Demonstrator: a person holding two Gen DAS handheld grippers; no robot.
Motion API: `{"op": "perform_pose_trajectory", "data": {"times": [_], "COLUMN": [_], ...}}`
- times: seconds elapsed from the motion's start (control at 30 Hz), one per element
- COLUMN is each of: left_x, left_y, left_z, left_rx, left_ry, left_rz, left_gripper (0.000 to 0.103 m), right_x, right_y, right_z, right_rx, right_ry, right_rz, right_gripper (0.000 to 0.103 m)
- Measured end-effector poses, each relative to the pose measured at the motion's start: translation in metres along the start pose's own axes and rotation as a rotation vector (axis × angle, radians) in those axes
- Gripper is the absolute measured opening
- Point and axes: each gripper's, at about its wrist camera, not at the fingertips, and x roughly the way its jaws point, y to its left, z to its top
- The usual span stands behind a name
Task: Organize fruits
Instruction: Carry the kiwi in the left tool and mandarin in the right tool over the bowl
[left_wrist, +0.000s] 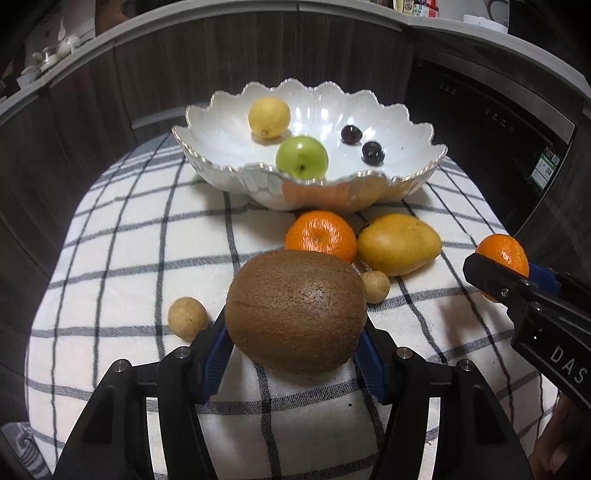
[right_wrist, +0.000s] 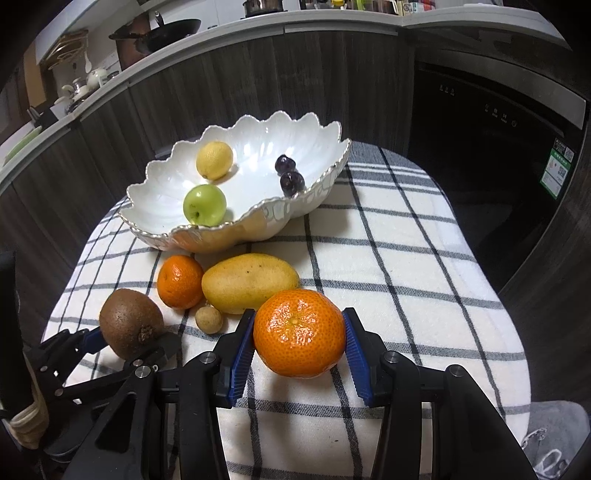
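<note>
Gripping fruit in both tools, mid-transfer. Left gripper (left_wrist: 295, 332) is closed around the kiwi (left_wrist: 295, 310); right gripper (right_wrist: 299, 343) pinches an orange (right_wrist: 299, 332) between its blue pads. Both sit low over the cloth (right_wrist: 406, 295). Bowl (left_wrist: 229, 173) lies at 12 o'clock, holding lemon, green fruit and two dark fruits. Next, likely: lift, carry forward over the rim, release gently. Mango (right_wrist: 249, 282) and a second orange wait at the bowl's foot.

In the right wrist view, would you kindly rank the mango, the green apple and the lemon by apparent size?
1. mango, clearly largest, though nearest the camera.
2. green apple and lemon look too alike to rank.
</note>
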Motion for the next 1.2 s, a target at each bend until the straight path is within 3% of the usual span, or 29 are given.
{"op": "perform_pose_trajectory", "data": {"times": [0.27, 0.77, 0.97, 1.2], "left_x": [-0.018, -0.036, -0.027, -0.004], "left_y": [0.000, 0.009, 0.016, 0.018], "left_z": [0.013, 0.074, 0.101, 0.118], "left_rx": [-0.009, -0.035, -0.052, -0.050], "left_ry": [-0.042, -0.133, -0.146, -0.135], "left_rz": [0.002, 0.009, 0.028, 0.046], "left_gripper": [0.060, 0.060, 0.060, 0.060], "right_x": [-0.019, -0.039, -0.028, 0.002], "right_y": [0.005, 0.016, 0.021, 0.022], "right_z": [0.010, 0.067, 0.100, 0.114], "right_rx": [-0.004, -0.046, -0.035, -0.019], "right_ry": [-0.044, -0.129, -0.151, -0.123], "right_rz": [0.018, 0.036, 0.064, 0.081], "right_gripper": [0.047, 0.047, 0.047, 0.047]}}
